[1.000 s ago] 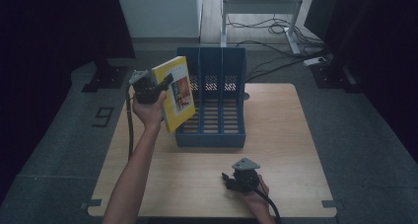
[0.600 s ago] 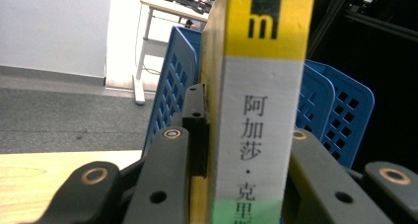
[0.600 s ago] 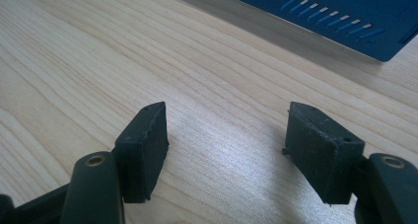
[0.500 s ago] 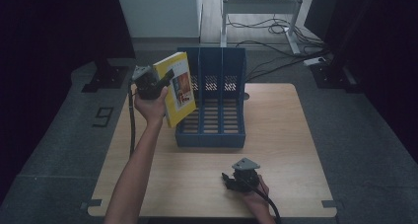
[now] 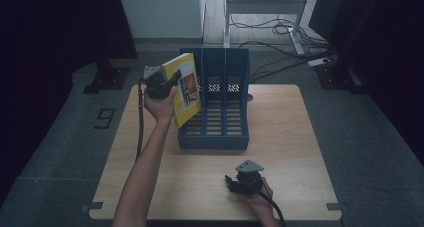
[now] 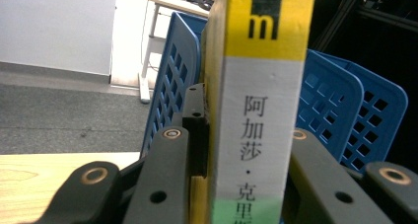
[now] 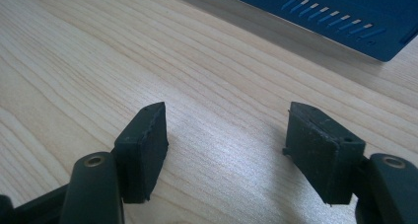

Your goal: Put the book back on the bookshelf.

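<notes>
The thick yellow book with a white and green spine (image 6: 259, 110) is pinched between the jaws of the left gripper (image 5: 159, 82), held upright in the air, tilted a little, at the left end of the blue plastic three-slot file rack (image 5: 224, 107) that stands just beyond those jaws. The right gripper (image 7: 224, 145) rests low over the pale wooden table (image 5: 295, 137), jaws spread on nothing, the rack's front edge a little way ahead of them

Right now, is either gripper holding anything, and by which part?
The left gripper is shut on the yellow paperback book, clamped across its covers at the spine. The right gripper is open, holding nothing, low over the wooden table.
</notes>
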Motion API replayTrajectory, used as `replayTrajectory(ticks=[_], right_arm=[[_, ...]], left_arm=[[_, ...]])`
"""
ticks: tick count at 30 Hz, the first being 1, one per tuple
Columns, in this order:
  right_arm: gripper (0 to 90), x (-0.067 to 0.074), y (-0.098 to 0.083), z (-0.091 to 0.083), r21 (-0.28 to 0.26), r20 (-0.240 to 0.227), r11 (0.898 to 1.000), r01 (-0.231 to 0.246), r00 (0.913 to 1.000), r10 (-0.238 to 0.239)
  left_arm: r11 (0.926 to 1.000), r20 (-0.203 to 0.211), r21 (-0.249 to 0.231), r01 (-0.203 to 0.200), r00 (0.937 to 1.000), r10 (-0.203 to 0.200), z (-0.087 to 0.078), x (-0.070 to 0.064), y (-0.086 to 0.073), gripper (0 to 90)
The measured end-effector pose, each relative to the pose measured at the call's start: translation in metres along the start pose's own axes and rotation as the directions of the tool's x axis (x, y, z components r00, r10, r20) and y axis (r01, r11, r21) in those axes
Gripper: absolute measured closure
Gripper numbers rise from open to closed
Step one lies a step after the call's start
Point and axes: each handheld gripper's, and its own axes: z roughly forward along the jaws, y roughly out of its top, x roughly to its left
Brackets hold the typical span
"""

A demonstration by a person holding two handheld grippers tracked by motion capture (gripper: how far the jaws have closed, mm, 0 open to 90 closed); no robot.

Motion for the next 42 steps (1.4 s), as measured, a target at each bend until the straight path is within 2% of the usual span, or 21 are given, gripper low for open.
replayTrajectory(ticks=[5,11,14,18,27,42], right_arm=[[31.9,0.000,0.000,0.000,0.000,0.000,1.000,0.000,1.0000,0.000],[31.9,0.000,0.000,0.000,0.000,0.000,1.000,0.000,1.0000,0.000],[31.8,0.000,0.000,0.000,0.000,0.000,1.000,0.000,1.0000,0.000],[31.8,0.000,0.000,0.000,0.000,0.000,1.000,0.000,1.0000,0.000],[31.8,0.000,0.000,0.000,0.000,0.000,1.000,0.000,1.0000,0.000],[31.7,0.000,0.000,0.000,0.000,-0.001,1.000,0.001,1.0000,-0.001]], left_arm=[[0.9998,-0.002,0.013,-0.016,0.9999,0.016,0.005,0.000,-0.004,74.5],[0.9998,-0.001,0.020,0.000,1.0000,0.000,0.013,0.002,-0.013,74.6],[0.9996,-0.008,0.023,-0.014,0.9999,0.014,0.016,0.002,-0.017,74.5],[0.9995,-0.006,0.030,-0.005,1.0000,0.006,0.021,0.002,-0.021,74.5],[0.9997,-0.005,0.023,-0.005,1.0000,0.005,0.028,-0.004,-0.027,74.5],[0.9991,-0.009,0.040,-0.016,0.9998,0.016,0.038,-0.012,-0.036,74.2]])
